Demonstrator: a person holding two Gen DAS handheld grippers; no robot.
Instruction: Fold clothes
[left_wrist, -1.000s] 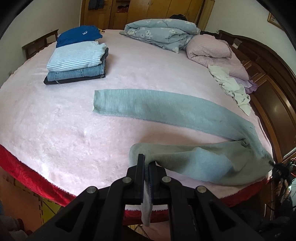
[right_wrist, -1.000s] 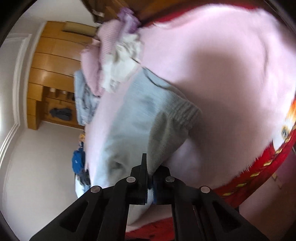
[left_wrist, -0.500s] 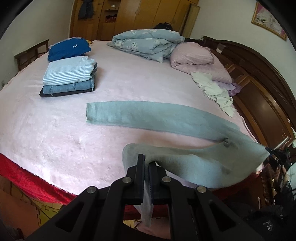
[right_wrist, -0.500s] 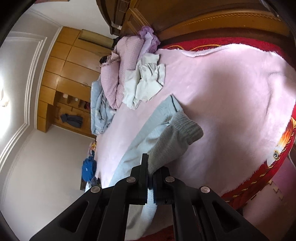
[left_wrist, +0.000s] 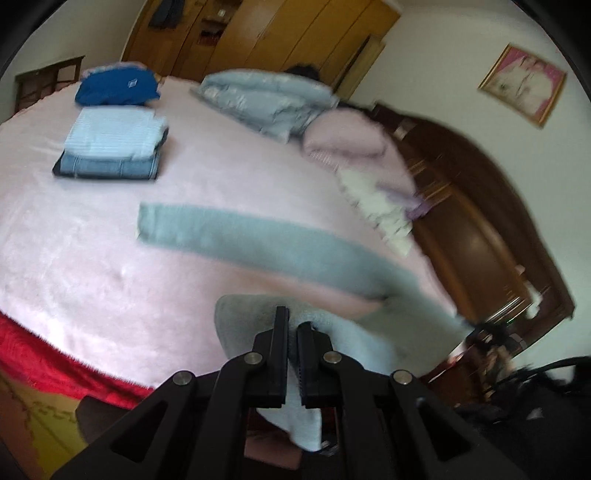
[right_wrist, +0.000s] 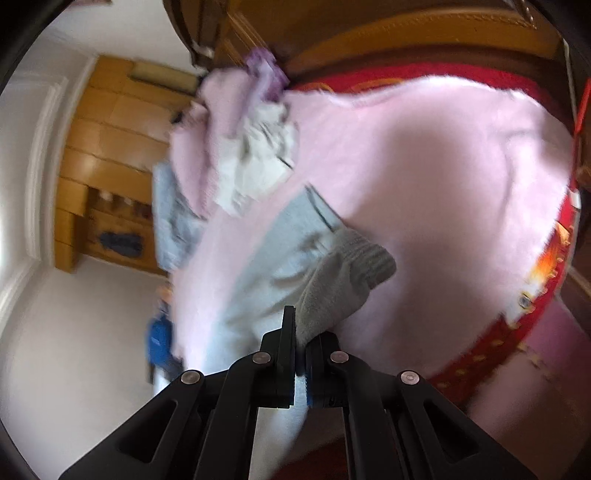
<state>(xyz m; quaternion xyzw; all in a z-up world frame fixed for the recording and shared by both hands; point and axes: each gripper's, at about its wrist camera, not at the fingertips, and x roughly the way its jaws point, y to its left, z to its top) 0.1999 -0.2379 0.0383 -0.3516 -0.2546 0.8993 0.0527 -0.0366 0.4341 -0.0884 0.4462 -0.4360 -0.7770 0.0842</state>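
Both pairs of black fingers are clamped on fabric: the left gripper (left_wrist: 292, 334) pinches one leg end of the grey-green knit trousers (left_wrist: 258, 240), and the right gripper (right_wrist: 300, 338) pinches the ribbed waistband end (right_wrist: 354, 266). Between them the held leg hangs lifted at the near edge of the fluffy pink bedspread (left_wrist: 74, 240). Farther in, the other leg lies flat and straight across the bed. Beyond it sits a folded stack of striped top and blue jeans (left_wrist: 110, 147), then a rumpled pale blue quilt (left_wrist: 266, 99) and a pink pillow (left_wrist: 347, 136).
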